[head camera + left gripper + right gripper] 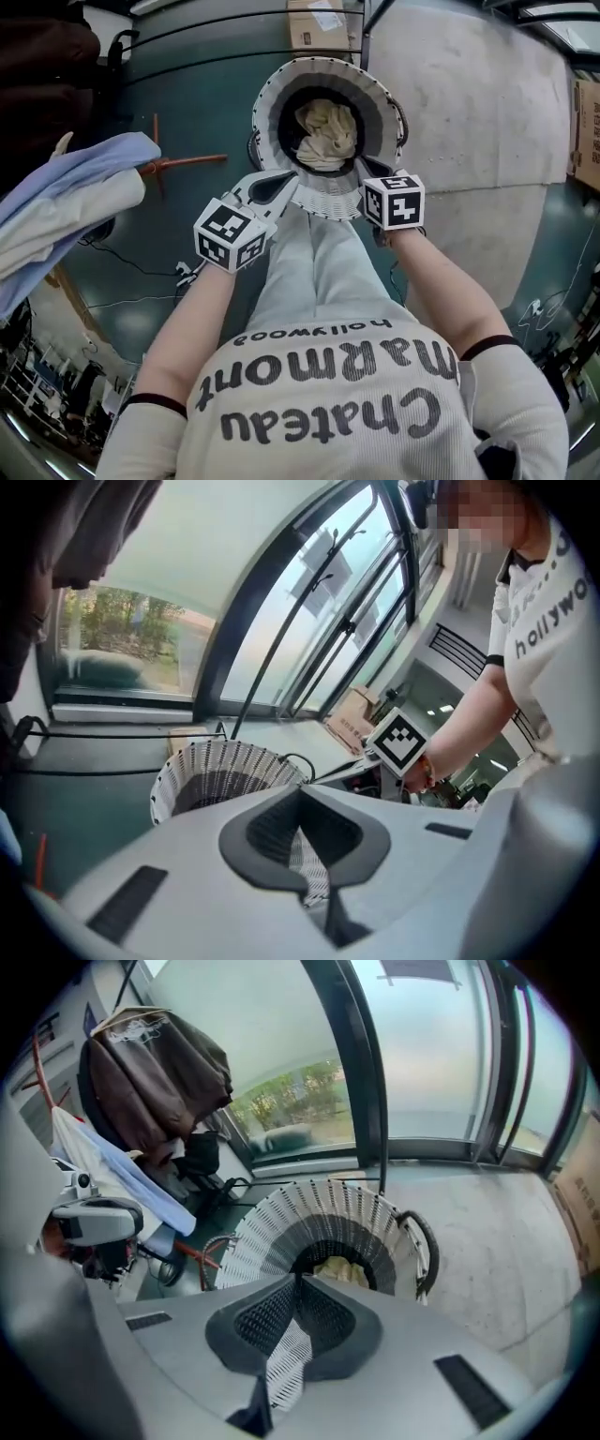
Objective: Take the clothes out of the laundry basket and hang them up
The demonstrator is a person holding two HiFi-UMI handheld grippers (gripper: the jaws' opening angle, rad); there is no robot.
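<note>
A person in a white printed T-shirt looks steeply down over both outstretched arms at a round white slatted laundry basket standing upright on the floor, where teal flooring meets a pale concrete area. The clothes, a crumpled cream-coloured bundle, lie at the bottom of the basket. The left gripper hangs over the basket's near rim on its left side, and the right gripper over the near rim on its right side; each carries a cube with black-and-white square markers. In the left gripper view the left gripper's jaws are closed together with nothing held, and only the basket's slatted wall shows beyond them, with the right gripper's marker cube further right. In the right gripper view the right gripper's jaws are also closed and empty, pointing down toward the basket's opening, where the cream bundle is visible. To the person's left, well apart from the basket, a light blue garment and a white garment hang beside a dark brown garment. An orange-red bar lies low on the floor near them. A cardboard box sits beyond the basket.
</note>
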